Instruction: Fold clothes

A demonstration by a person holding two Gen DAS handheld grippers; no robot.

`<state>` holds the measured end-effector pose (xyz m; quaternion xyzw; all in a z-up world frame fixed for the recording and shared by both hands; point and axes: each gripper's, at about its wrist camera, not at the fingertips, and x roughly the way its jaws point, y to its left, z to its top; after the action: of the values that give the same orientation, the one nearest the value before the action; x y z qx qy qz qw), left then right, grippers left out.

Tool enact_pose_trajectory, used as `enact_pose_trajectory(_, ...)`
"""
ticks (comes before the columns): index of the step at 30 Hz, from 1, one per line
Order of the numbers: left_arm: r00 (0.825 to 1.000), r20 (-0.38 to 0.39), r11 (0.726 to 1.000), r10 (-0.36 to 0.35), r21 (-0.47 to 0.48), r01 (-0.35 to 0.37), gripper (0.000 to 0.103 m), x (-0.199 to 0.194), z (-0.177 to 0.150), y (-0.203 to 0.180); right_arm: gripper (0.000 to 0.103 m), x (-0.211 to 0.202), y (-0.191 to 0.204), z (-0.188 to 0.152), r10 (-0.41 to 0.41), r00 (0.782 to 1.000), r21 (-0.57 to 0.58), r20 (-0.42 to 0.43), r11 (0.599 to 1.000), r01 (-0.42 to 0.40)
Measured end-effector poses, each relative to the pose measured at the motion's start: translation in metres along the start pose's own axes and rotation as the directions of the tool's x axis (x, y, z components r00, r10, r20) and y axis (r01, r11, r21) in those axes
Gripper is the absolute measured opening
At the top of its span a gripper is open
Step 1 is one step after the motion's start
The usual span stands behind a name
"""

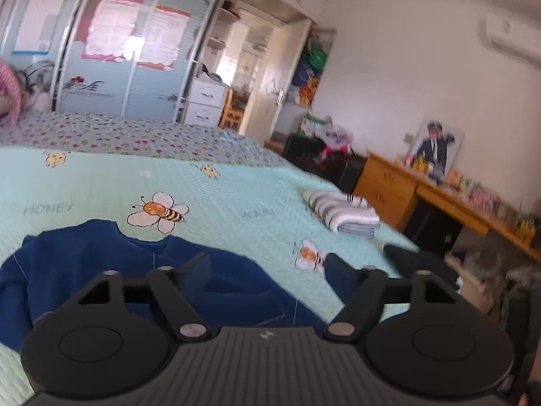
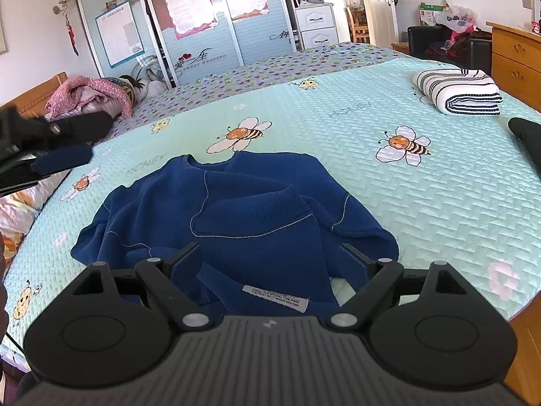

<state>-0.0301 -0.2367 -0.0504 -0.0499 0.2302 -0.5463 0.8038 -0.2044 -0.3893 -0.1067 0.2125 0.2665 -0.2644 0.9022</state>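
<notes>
A dark blue sweatshirt [image 2: 253, 209] lies crumpled and partly folded over itself on the mint bee-print bedcover [image 2: 338, 128], a white care label [image 2: 275, 297] showing at its near hem. My right gripper [image 2: 268, 260] hovers open over that near hem, with cloth below the fingers and nothing pinched. In the left wrist view the same sweatshirt [image 1: 84, 264] fills the lower left, and my left gripper [image 1: 267, 267] is open above its right part, holding nothing. The left gripper [image 2: 84, 142] also shows at the left edge of the right wrist view, beside the sweatshirt.
A folded black-and-white striped garment [image 2: 456, 91] rests near the bed's right edge, with a black item [image 2: 525, 132] beside it. A wooden dresser [image 2: 514, 57] stands close along that side. Pink clothes [image 2: 88, 94] are piled by the headboard. Wardrobe doors [image 2: 203, 27] stand beyond the bed.
</notes>
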Motion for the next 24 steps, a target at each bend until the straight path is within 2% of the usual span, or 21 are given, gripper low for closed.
enact_pose_trajectory(5, 0.995, -0.009, 0.994, 0.103, 0.020, -0.103, 0.085, -0.001, 0.001, 0.001, 0.087, 0.000, 0.000, -0.002, -0.006, 1.000, -0.001, -0.009, 1.000, 0.006)
enact_pose_trajectory(11, 0.991, -0.018, 0.991, 0.129, -0.014, -0.130, 0.085, -0.003, 0.001, 0.008, 0.087, -0.001, 0.001, -0.005, -0.008, 1.000, -0.009, -0.016, 1.000, 0.008)
enact_pose_trajectory(19, 0.988, -0.017, 0.989, 0.150, 0.008, -0.150, 0.085, -0.010, -0.002, 0.008, 0.087, -0.003, 0.003, -0.007, -0.015, 1.000, -0.016, -0.022, 1.000, 0.014)
enact_pose_trajectory(21, 0.986, -0.016, 0.986, 0.165, 0.027, -0.165, 0.081, -0.010, -0.003, 0.007, 0.087, -0.004, 0.003, -0.007, -0.013, 1.000, -0.018, -0.023, 1.000, 0.013)
enact_pose_trajectory(22, 0.981, -0.021, 0.981, 0.191, 0.049, -0.190, 0.076, -0.010, -0.005, 0.006, 0.087, -0.004, 0.003, -0.008, -0.013, 1.000, -0.021, -0.025, 1.000, 0.012)
enact_pose_trajectory(24, 0.969, -0.041, 0.966, 0.245, 0.094, -0.241, 0.058, -0.006, -0.010, 0.006, 0.087, -0.004, 0.004, -0.009, -0.012, 0.999, -0.030, -0.030, 0.999, 0.011)
